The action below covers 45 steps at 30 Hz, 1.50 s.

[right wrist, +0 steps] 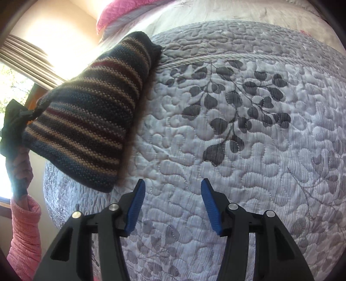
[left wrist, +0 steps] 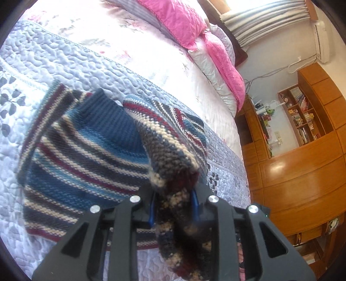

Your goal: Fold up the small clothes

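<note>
One striped knitted sweater (left wrist: 86, 151) in blue, cream, dark red and grey wool: one item only. Most of it lies on the quilted pale lilac bedspread (left wrist: 64, 64) of the bed, near the bed's side edge; one bunched part is lifted off the bedspread.

One left gripper (left wrist: 174, 207), black with blue finger pads: its two fingers are closed narrowly on the lifted bunch of sweater, which fills the gap between them and hangs down over them. From the right wrist camera this same gripper appears as a dark shape at the far left, the sweater stretching taut from it down to the bedspread.

One right gripper (right wrist: 172, 205), same make: its two fingers stand wide apart, holding nothing, above bare bedspread just beside the sweater's lower corner, not touching it.

One pink ribbed sleeve (right wrist: 26, 233), low on the left of the right wrist view, below the left gripper.

Two pink quilted pillows (left wrist: 173, 19) at the head of the bed. One grey leaf print (right wrist: 233, 103) on the bedspread. One wooden wall unit (left wrist: 302, 151) with books beyond the bed.
</note>
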Each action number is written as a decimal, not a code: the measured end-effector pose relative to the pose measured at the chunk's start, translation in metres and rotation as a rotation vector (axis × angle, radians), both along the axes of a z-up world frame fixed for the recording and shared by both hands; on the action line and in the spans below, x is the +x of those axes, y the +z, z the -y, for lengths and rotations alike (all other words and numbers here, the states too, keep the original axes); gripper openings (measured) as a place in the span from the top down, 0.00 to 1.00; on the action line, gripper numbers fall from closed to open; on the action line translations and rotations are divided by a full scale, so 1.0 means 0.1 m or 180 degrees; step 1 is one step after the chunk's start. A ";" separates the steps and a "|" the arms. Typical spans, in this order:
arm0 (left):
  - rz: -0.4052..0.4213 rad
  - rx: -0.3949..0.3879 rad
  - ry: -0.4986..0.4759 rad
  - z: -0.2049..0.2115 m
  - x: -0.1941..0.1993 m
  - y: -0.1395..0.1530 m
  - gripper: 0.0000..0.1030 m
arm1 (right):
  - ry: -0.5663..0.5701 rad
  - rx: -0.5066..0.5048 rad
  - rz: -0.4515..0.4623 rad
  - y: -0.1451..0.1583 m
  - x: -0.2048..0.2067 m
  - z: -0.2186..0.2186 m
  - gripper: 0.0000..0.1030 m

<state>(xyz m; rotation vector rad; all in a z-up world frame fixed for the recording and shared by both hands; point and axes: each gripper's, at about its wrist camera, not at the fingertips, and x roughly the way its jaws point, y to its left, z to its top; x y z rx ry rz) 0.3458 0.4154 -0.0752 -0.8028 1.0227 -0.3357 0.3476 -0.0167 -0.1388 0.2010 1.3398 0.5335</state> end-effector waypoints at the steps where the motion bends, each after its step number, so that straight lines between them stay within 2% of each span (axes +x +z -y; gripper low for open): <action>1: -0.0018 0.0004 0.0051 -0.12 -0.03 0.00 0.77 | 0.0041 0.0004 0.0011 0.02 0.00 -0.06 0.47; 7: -0.0091 0.0135 0.0386 -0.88 -0.25 -0.03 0.77 | 0.0258 0.0061 0.0048 0.06 -0.02 -0.40 0.47; 10: -0.0212 0.0089 0.0366 -1.10 -0.30 -0.19 0.77 | 0.0351 0.0102 0.0041 0.08 -0.03 -0.57 0.47; 13: -0.0354 0.0022 0.0348 -1.19 -0.31 -0.45 0.77 | 0.0438 0.0096 0.0049 0.09 -0.07 -0.74 0.47; 15: -0.0348 0.0140 0.0342 -1.19 -0.30 -0.55 0.76 | 0.0482 0.0096 0.0050 0.11 -0.08 -0.84 0.46; 19: -0.0409 0.0209 0.0350 -1.21 -0.30 -0.76 0.76 | 0.0528 0.0129 0.0012 0.14 -0.07 -0.97 0.46; 22: -0.0467 0.0415 0.0291 -1.18 -0.31 -0.91 0.73 | 0.0532 0.0254 -0.0048 0.15 -0.03 -1.06 0.45; 25: -0.0520 0.0304 0.0358 -1.24 -0.36 -1.07 0.70 | 0.0529 0.0276 -0.0076 0.10 -0.01 -1.18 0.45; 27: -0.0500 0.0231 0.0435 -1.28 -0.41 -1.01 0.65 | 0.0559 0.0294 -0.0094 0.08 -0.03 -1.25 0.45; 29: -0.0495 0.0347 0.0494 -1.30 -0.50 -0.88 0.55 | 0.0593 0.0327 -0.0102 0.09 -0.05 -1.30 0.45; 33: -0.0355 0.0392 0.0402 -1.23 -0.75 -0.61 0.52 | 0.0579 0.0387 -0.0102 0.10 -0.06 -1.35 0.39; 36: -0.0380 0.0513 0.0302 -1.12 -0.88 -0.56 0.49 | 0.0554 0.0468 -0.0156 0.07 -0.05 -1.41 0.39; 42: -0.0463 0.0396 0.0356 -1.07 -1.01 -0.72 0.53 | 0.0500 0.0496 -0.0288 -0.13 -0.08 -1.58 0.39; 45: -0.0507 0.0474 0.0312 -1.01 -0.99 -0.75 0.57 | 0.0450 0.0476 -0.0348 -0.26 -0.05 -1.63 0.39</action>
